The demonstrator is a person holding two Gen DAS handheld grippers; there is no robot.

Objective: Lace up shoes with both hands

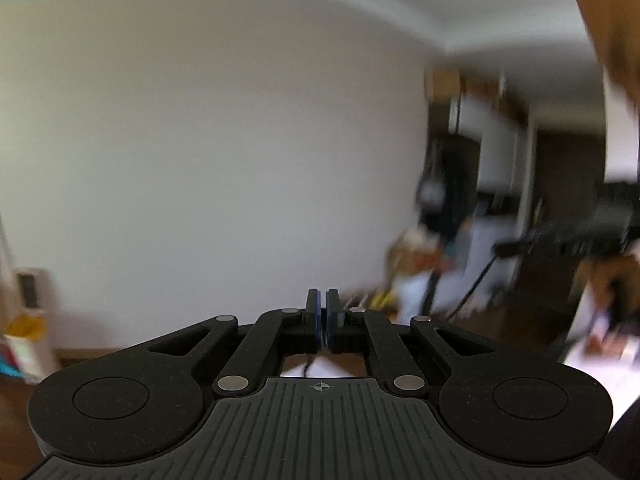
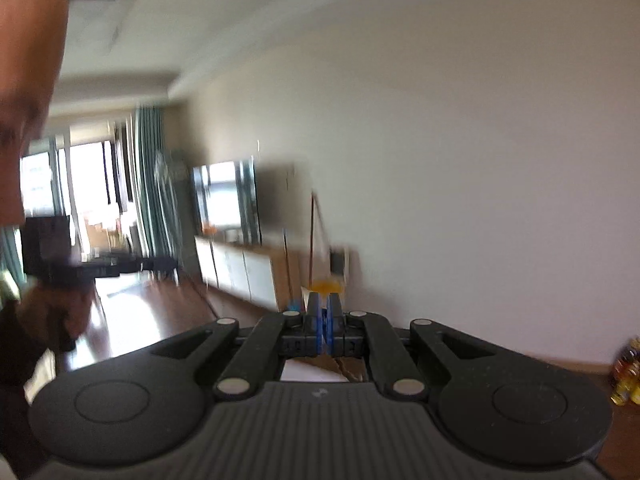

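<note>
Both my grippers, left and right, are pressed together, aimed at the wall; no shoe shows, probably below.

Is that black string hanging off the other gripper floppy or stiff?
Probably floppy: the black string droops in a loose curve below the right gripper. It is likely light too, since it looks very thin. The picture is blurry, so I can't be sure.

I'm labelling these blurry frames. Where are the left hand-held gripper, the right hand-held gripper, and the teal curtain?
left hand-held gripper (image 1: 322, 300): left wrist view, between its closed fingertips.
right hand-held gripper (image 2: 323, 304): right wrist view, between its closed fingertips.
teal curtain (image 2: 154, 184): right wrist view, middle of the drape.
</note>
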